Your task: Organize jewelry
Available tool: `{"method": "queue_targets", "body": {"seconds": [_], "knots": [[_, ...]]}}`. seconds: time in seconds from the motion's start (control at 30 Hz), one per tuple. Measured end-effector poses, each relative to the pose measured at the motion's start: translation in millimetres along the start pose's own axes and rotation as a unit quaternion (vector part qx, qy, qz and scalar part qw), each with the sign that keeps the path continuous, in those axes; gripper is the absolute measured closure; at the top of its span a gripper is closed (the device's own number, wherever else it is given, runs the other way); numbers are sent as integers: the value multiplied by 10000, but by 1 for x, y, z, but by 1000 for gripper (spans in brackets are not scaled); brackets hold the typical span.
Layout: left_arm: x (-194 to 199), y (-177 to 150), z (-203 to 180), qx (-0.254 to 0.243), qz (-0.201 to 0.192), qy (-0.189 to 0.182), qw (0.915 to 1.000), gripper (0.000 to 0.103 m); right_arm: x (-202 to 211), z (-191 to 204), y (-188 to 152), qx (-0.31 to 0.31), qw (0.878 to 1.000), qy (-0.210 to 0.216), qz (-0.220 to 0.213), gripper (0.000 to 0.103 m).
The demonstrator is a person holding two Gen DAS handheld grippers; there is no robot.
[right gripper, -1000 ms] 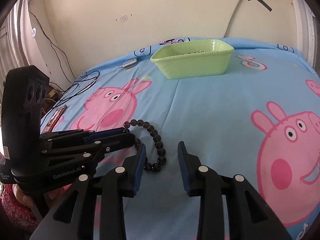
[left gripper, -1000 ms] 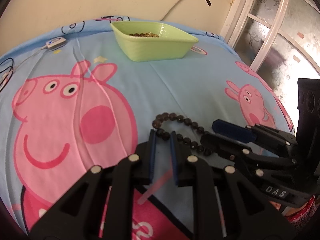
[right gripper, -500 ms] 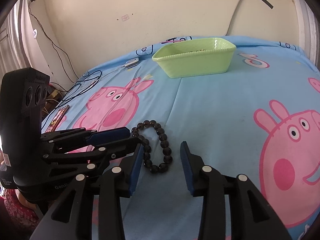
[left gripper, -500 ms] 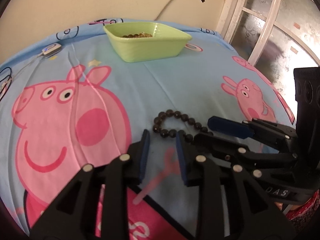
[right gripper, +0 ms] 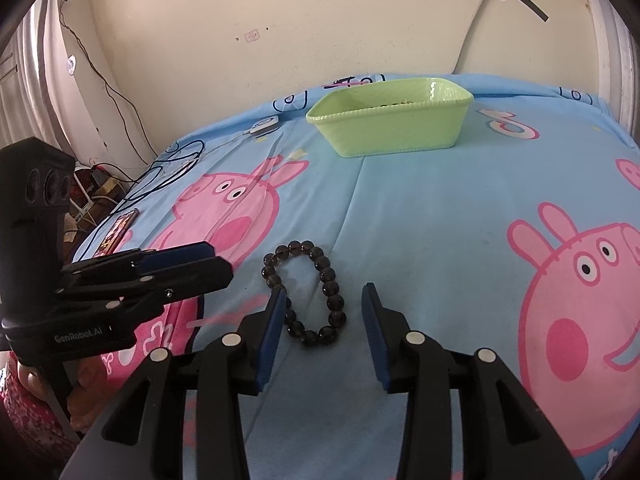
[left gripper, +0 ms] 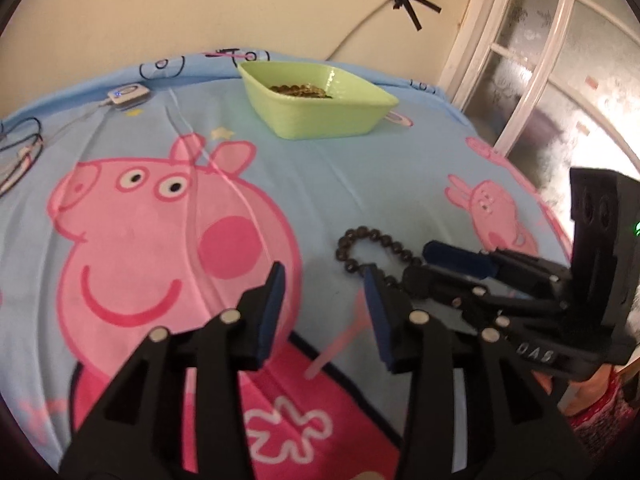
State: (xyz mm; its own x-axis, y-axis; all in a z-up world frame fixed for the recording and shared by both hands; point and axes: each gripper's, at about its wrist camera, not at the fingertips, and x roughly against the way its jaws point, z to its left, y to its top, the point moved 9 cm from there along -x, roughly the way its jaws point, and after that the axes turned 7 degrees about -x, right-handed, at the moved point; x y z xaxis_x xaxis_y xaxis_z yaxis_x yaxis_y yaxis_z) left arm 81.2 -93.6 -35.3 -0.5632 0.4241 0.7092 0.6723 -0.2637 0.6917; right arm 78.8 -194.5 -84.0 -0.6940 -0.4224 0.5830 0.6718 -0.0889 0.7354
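Observation:
A dark beaded bracelet [right gripper: 310, 292] lies flat on the blue cartoon bedsheet; it also shows in the left wrist view [left gripper: 362, 242], partly hidden behind the grippers. My right gripper [right gripper: 324, 298] is open, its jaws either side of the bracelet's near half, just above the sheet. My left gripper [left gripper: 324, 282] is open and empty, left of the bracelet. A light green basket [right gripper: 390, 124] with gold-coloured jewelry [left gripper: 302, 89] inside stands at the far end of the bed.
A small white device [left gripper: 127, 94] and dark cables [right gripper: 172, 168] lie at the far left of the bed. A phone [right gripper: 118, 230] lies near the left edge. A wall stands behind, and a window frame [left gripper: 532, 60] is at the right.
My left gripper has opened wide and drawn back to the left, off the bracelet. My right gripper has opened a little wider and the bracelet now lies between its jaws.

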Motion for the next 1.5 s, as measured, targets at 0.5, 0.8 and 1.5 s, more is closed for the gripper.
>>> {"method": "queue_targets", "body": {"seconds": [0.5, 0.8, 1.5], "knots": [[-35, 5, -30, -628, 632, -167, 9959, 94, -11, 6, -1, 1075, 9926, -461, 330, 103], [-5, 82, -28, -507, 65, -681, 9964, 94, 17, 14, 77, 535, 9969, 523, -226, 103], [-20, 140, 63, 416, -494, 372, 9972, 67, -5, -37, 149, -252, 9952, 219, -923, 101]]}}
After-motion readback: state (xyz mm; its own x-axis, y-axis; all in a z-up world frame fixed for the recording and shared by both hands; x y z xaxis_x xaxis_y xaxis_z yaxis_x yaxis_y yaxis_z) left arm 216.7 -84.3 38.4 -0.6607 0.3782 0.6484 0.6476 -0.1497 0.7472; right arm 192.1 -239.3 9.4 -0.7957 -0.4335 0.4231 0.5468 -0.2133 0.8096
